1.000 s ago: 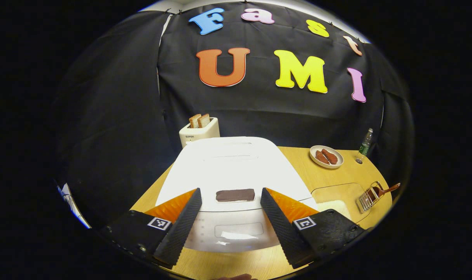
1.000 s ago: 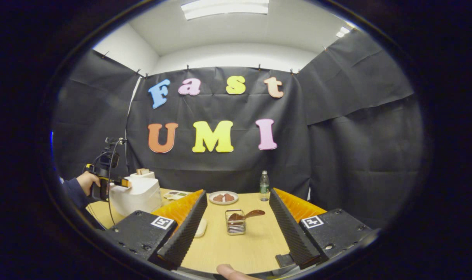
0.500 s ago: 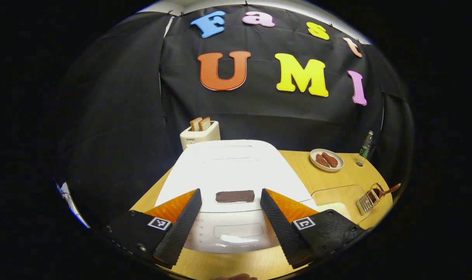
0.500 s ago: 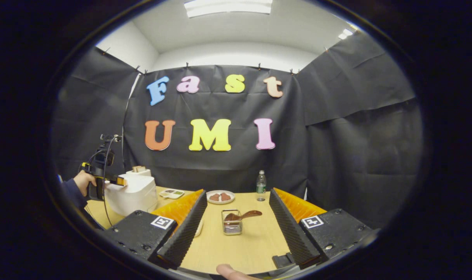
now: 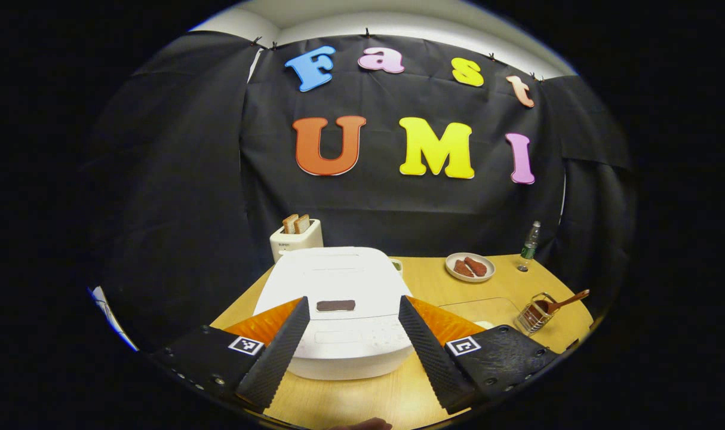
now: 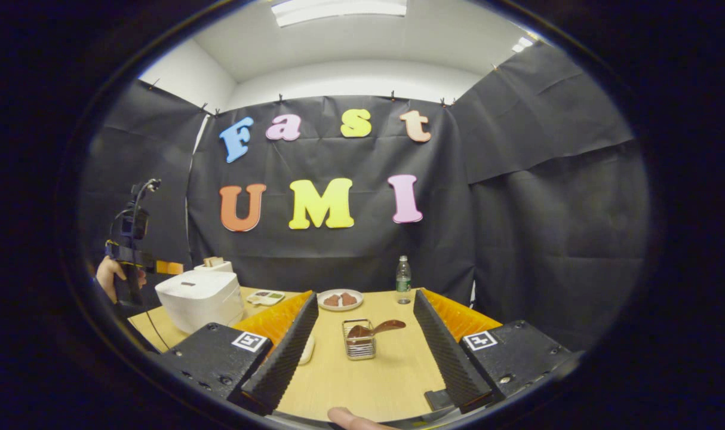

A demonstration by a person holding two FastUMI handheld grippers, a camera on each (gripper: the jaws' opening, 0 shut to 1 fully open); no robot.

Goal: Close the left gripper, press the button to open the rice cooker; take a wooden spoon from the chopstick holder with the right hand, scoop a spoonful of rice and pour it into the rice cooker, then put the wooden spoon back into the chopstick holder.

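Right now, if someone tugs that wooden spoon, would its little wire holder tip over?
Possibly. The chopstick holder looks like thin open wire, so probably light. The wooden spoon leans out over its rim, so a sideways pull might drag or tilt it. A straight upward lift seems safer.

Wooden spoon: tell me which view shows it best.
The right gripper view: the wooden spoon sits centred between that gripper's open fingers, resting in the chopstick holder. In the left gripper view the spoon is small and off at the right edge.
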